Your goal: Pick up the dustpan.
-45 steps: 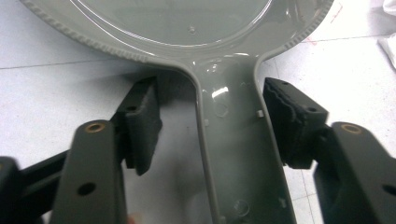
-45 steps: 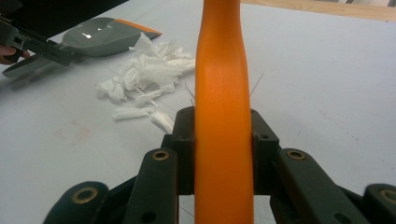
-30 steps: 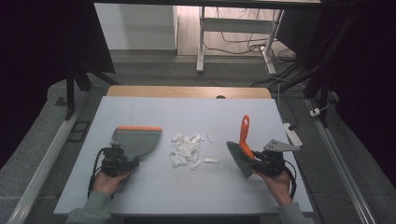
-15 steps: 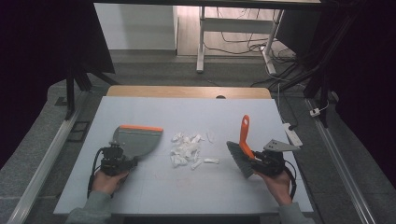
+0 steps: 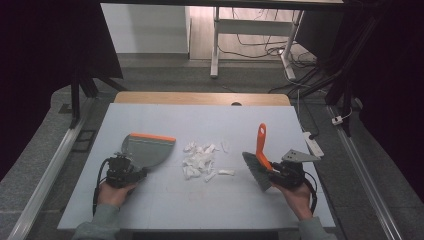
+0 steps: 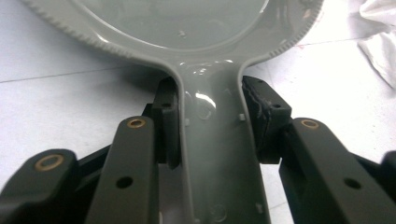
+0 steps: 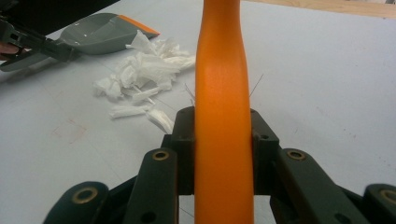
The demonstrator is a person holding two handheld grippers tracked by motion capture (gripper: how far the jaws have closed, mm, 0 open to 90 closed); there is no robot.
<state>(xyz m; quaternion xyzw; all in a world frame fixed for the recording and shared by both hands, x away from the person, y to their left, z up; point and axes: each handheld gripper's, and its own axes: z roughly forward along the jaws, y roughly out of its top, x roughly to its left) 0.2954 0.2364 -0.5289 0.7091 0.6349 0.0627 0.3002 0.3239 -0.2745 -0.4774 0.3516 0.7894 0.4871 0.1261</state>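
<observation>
So the big change at this moment was on the left side: the left gripper [image 5: 131, 171] had just been closing its jaws, and in the left gripper view they sat clamped on the grey handle of the dustpan [image 6: 219, 140], pads pressed against both sides of it. Compared with a second earlier, when the jaws were wider around that handle, this looked like a finished grab. Neither hand seemed to have shifted in that time.

Using the paper scraps [image 5: 200, 160] as the landmark: the dustpan [image 5: 147, 150] lay flat on the table [image 5: 200, 120] just to the left of the pile, its orange lip on the far edge. The brush [image 5: 257, 162] was just to the right of the pile, orange handle pointing up and away, bristles toward the scraps. One stray scrap [image 5: 226, 172] lay between the pile and the bristles.

The right gripper [image 5: 280, 175] was clamped tight on the orange brush handle [image 7: 223, 130], same as a second ago.

My read: both tools were now in hand with the mess sitting right between them, so the setup part was done and sweeping could start. Nothing had been swept in yet, as the dustpan looked empty.
</observation>
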